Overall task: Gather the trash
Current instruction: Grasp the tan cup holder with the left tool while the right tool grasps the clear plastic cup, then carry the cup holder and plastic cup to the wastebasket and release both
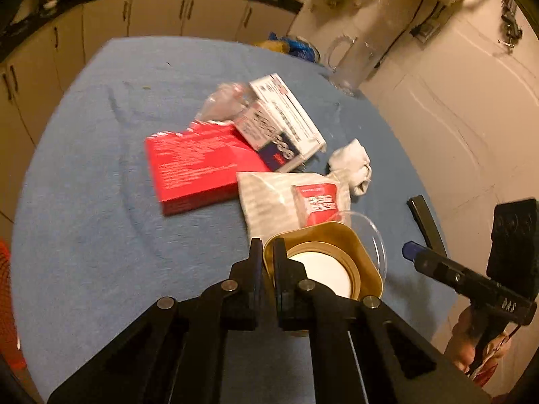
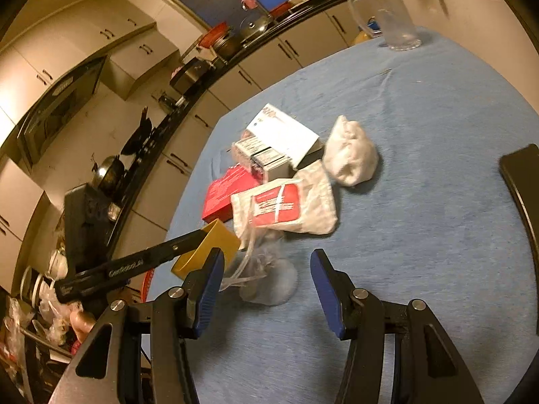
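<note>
My left gripper (image 1: pixel 266 252) is shut on the rim of a gold square container (image 1: pixel 340 256) with a white disc inside; the container also shows in the right wrist view (image 2: pixel 209 245), held above the table's left edge. My right gripper (image 2: pixel 266 269) is open and empty over a clear crumpled plastic piece (image 2: pixel 266 279). On the blue table (image 1: pixel 101 202) lies a trash pile: a red box (image 1: pixel 198 168), a white carton (image 1: pixel 286 118), a plastic bag with a red packet (image 1: pixel 293 198) and a crumpled white tissue (image 2: pixel 350 155).
A clear glass jug (image 2: pixel 390 17) stands at the table's far edge. A black chair back (image 2: pixel 522 185) rises at the table's right side. Kitchen cabinets and a cluttered counter (image 2: pixel 209 67) run behind the table. The right gripper shows at the right in the left wrist view (image 1: pixel 409 249).
</note>
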A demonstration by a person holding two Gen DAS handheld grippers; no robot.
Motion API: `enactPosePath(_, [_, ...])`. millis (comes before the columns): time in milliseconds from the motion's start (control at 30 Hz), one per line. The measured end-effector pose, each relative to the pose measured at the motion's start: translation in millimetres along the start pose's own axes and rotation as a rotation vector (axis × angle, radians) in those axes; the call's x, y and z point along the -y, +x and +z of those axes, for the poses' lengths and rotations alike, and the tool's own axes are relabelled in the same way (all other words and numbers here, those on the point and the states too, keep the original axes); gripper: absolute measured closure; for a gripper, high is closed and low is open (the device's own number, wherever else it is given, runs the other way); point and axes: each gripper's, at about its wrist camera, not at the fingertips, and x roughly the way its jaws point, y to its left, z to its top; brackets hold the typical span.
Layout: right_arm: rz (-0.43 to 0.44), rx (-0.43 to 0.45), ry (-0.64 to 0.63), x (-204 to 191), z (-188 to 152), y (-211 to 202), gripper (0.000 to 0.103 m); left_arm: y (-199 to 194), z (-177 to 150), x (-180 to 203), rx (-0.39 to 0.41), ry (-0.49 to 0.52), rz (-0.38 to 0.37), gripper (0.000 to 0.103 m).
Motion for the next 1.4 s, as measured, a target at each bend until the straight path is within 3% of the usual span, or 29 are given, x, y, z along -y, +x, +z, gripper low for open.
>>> enactPosePath(233, [-0.074,-0.037,-0.058,-23,7,28,0.048,-34,-13,-20,0.083,-0.025,0.021,0.097])
enactPosePath(267, [-0.091,-0.044,-0.061,-23,8,32,0.052,-38,-15,-23,0.093,-0.026,0.028,0.097])
enactPosePath(333, [-0.104,-0.069,-0.048,-22,5,43,0.073,-44,-18,-28,0.104,-0.028,0.030,0.097])
enactPosePath(433, [-0.113,-0.072,-0.047,-21,1,47,0.091,-52,-24,-34,0.121,-0.034,0.033,0.097])
enactPosePath(500, [-0.119,-0.059,-0.053,-25,-1,45,0.096,-58,-29,-40,0.130,-0.043,0.034,0.097])
enactPosePath(733, [-0.083,0.013,-0.109,-49,-6,26,0.098,-79,-39,-58,0.171,-0.070,0.050,0.097])
enactPosePath(933, [0.053,0.025,-0.163,-86,-7,29,0.098,-113,-50,-80,0.233,-0.106,0.090,0.097])
enactPosePath(1400, [0.257,-0.070,-0.345,-219,-24,106,0.098,-223,-95,-183,0.410,-0.295,0.281,0.097])
